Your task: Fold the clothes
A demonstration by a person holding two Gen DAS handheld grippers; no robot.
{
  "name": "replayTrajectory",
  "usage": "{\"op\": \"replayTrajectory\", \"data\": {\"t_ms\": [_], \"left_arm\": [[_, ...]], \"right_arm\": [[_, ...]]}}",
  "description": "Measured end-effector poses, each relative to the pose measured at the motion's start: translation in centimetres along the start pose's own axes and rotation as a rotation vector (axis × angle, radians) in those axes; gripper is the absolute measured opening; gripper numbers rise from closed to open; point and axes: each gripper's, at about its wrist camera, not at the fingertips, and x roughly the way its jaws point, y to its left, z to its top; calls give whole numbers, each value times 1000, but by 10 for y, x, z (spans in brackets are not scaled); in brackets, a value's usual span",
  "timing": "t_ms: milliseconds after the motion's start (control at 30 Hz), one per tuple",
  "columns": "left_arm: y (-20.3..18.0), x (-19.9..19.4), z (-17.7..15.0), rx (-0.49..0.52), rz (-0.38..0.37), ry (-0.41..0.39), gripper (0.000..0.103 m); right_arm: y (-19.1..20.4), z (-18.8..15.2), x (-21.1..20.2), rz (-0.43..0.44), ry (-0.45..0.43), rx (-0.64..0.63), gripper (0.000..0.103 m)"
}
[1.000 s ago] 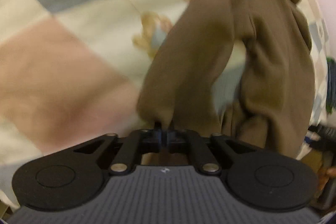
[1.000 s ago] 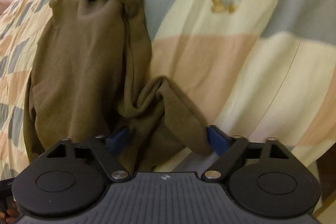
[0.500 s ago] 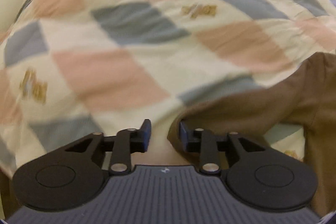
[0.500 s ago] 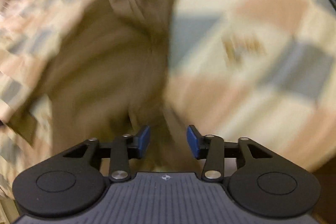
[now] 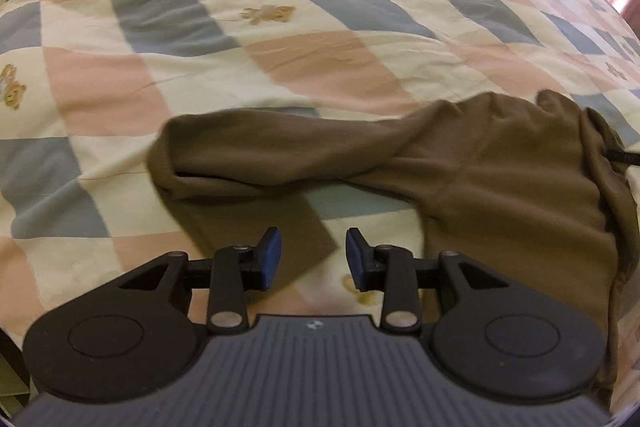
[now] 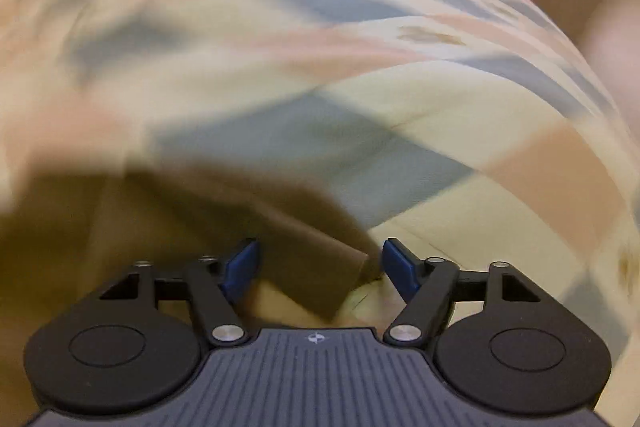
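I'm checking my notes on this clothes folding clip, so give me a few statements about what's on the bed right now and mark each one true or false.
1. The brown garment lies on a checked quilt. True.
2. The left gripper is clamped on the garment. False: its jaws are opening, with no cloth pinched between them.
3. The quilt has little bear pictures on it. True.
4. The garment is bright red. False: it is olive brown.
5. In the right wrist view, a corner of the garment sits between the fingers of the right gripper. True; its jaws are closing.
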Motion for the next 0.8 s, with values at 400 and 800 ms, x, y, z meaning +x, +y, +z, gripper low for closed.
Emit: {"op": "replayTrajectory", "data": {"t_ms": [400,800], "left_arm": [[-19,-2,-16,25,-54,44,33],[3,-2,-122,29,-225,253,36]], "right_arm": [[-239,-55,-118,-457,-54,264,27],[-88,-282,-208,492,171,513,56]]}}
